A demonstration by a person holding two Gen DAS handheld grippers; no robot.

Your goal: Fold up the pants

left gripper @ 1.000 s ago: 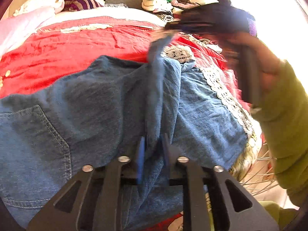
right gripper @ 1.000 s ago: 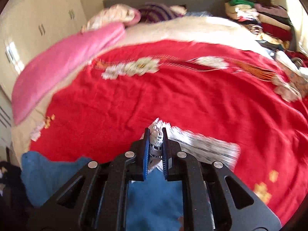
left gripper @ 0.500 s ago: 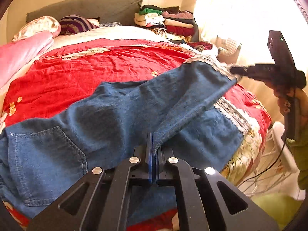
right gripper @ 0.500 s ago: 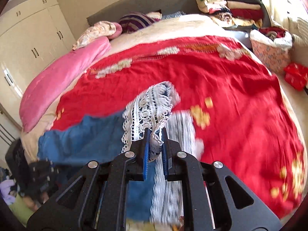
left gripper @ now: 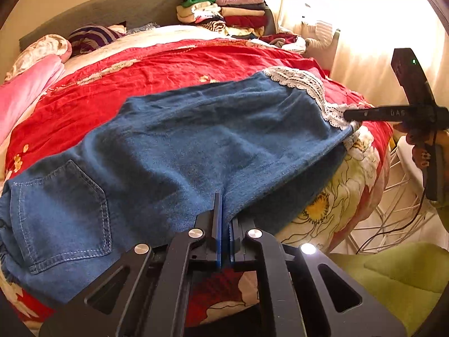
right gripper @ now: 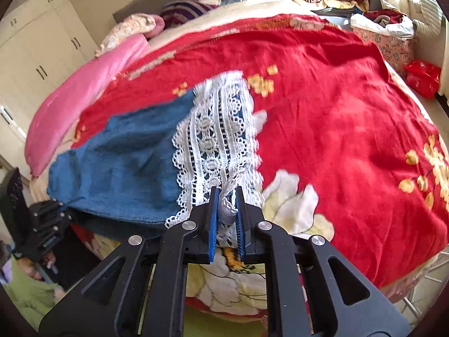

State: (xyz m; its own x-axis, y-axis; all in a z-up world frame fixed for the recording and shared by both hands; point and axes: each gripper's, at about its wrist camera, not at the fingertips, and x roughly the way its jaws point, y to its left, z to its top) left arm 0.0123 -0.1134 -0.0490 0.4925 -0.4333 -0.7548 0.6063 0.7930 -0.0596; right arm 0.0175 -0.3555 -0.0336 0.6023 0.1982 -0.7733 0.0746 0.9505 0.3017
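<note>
Both grippers, left (left gripper: 223,219) and right (right gripper: 226,210), have jaws clamped on the pants' (left gripper: 196,140) near edge.

Pants (left gripper: 196,146): blue denim, lighter contrast stitching on pocket (left gripper: 64,210), white lace hem band (right gripper: 216,137) with scallop and circle pattern. Bedspread (right gripper: 336,118) under pants: bright red, yellow and cream flower print, large white blossoms near edge. Beside pants, pink blanket (right gripper: 84,95). Beyond pants at bed head: purple-striped pillow (left gripper: 89,35), grey headboard (left gripper: 112,8). Both hand-held grippers, left (left gripper: 223,219) and right (right gripper: 226,207): black frames, blue pads.
</note>
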